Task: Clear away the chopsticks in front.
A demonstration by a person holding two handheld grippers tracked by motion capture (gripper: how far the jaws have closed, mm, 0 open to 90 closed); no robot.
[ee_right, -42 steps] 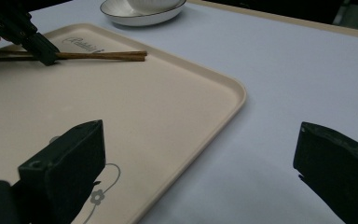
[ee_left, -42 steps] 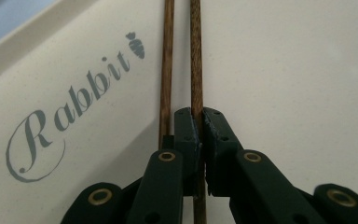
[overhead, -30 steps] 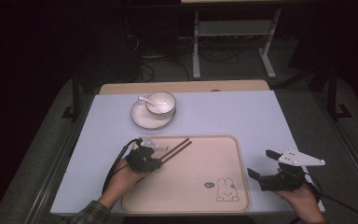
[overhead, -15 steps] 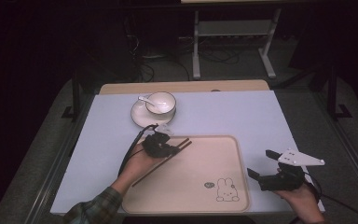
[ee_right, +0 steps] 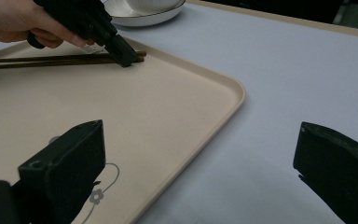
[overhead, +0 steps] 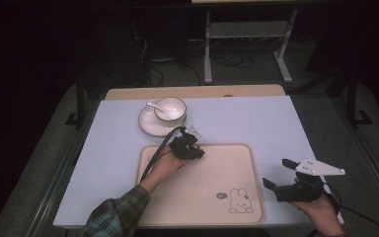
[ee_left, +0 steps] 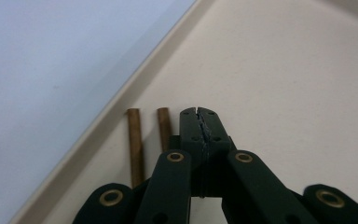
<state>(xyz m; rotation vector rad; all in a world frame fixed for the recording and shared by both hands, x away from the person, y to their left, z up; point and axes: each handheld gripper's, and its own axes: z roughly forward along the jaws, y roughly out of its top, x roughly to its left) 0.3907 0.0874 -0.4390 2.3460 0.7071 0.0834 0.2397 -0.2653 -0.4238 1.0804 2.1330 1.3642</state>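
left gripper (ee_left: 199,112) closed beside chopsticks (ee_left: 135,144) on tray (overhead: 246,197), right gripper (overhead: 278,174) wide apart

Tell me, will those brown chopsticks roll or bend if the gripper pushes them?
The chopsticks look like stiff wood, so they probably won't bend. Their cut ends look squarish, so they'd likely slide more than roll. The tray looks smooth, and its raised rim beside them should stop them. The left gripper, jaws shut, could easily nudge them.
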